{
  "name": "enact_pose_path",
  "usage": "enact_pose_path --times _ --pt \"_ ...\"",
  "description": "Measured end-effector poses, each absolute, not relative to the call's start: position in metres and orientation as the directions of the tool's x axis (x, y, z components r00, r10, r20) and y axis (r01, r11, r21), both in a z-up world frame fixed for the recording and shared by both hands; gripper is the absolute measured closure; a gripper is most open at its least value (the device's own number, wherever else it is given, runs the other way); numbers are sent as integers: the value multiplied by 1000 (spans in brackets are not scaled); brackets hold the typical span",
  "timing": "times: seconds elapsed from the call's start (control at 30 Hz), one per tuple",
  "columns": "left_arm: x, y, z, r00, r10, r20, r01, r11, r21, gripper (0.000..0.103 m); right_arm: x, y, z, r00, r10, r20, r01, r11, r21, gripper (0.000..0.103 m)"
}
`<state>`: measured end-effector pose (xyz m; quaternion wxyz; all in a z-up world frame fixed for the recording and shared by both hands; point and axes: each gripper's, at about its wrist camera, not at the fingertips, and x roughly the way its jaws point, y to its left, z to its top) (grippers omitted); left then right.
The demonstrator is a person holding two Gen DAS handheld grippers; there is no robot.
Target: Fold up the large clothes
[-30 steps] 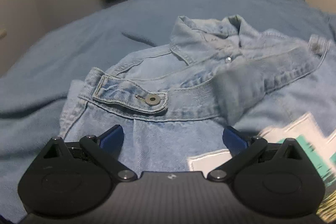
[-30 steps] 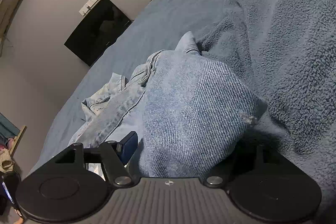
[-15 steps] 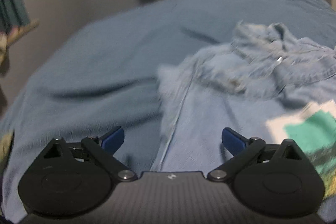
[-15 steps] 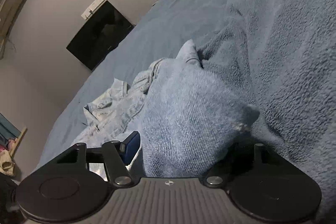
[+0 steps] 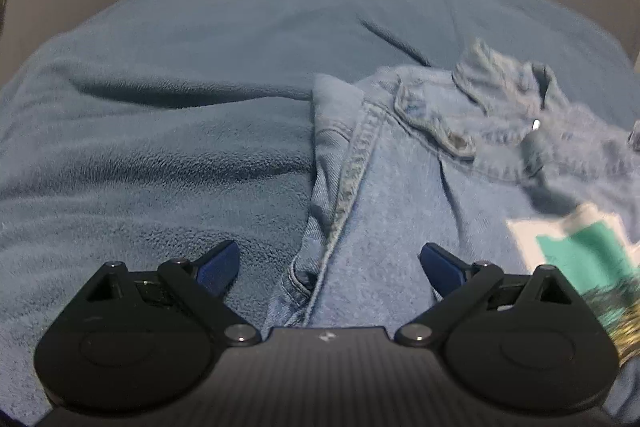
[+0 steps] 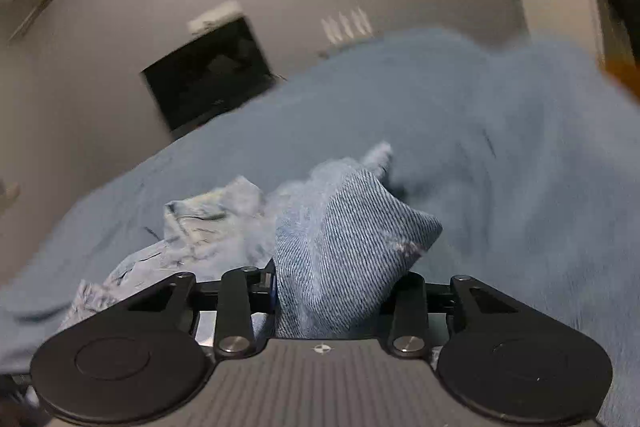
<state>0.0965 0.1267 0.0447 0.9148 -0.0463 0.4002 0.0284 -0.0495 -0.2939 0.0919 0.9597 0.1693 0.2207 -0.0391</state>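
The denim jacket (image 5: 420,163) lies on the blue blanket (image 5: 160,115) that covers the bed, its collar (image 5: 504,83) toward the far edge and its long axis running from there back to the near edge. The left tongs (image 5: 329,261) are spread wide, holding nothing, straddling the jacket's seamed side edge. The right tongs (image 6: 336,291) are pinched on a raised bunch of the jacket's denim.

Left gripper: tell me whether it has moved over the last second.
Yes. The left gripper has swung leftward: against the blue fleece blanket, the light denim jacket went from centred between its open fingers to the right side.
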Motion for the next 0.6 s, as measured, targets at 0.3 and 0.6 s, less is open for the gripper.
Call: enact_pose_path --times 0.3,0.6 --pt "75 165 67 791 -71 -608 -133 950 -284 4 -25 -166 177 949 92 -302 -96 995 4 68" --pt "46 222 83 881 -21 -473 -241 841 -485 4 -47 -6 138 884 320 -342 -456 751 -478 70"
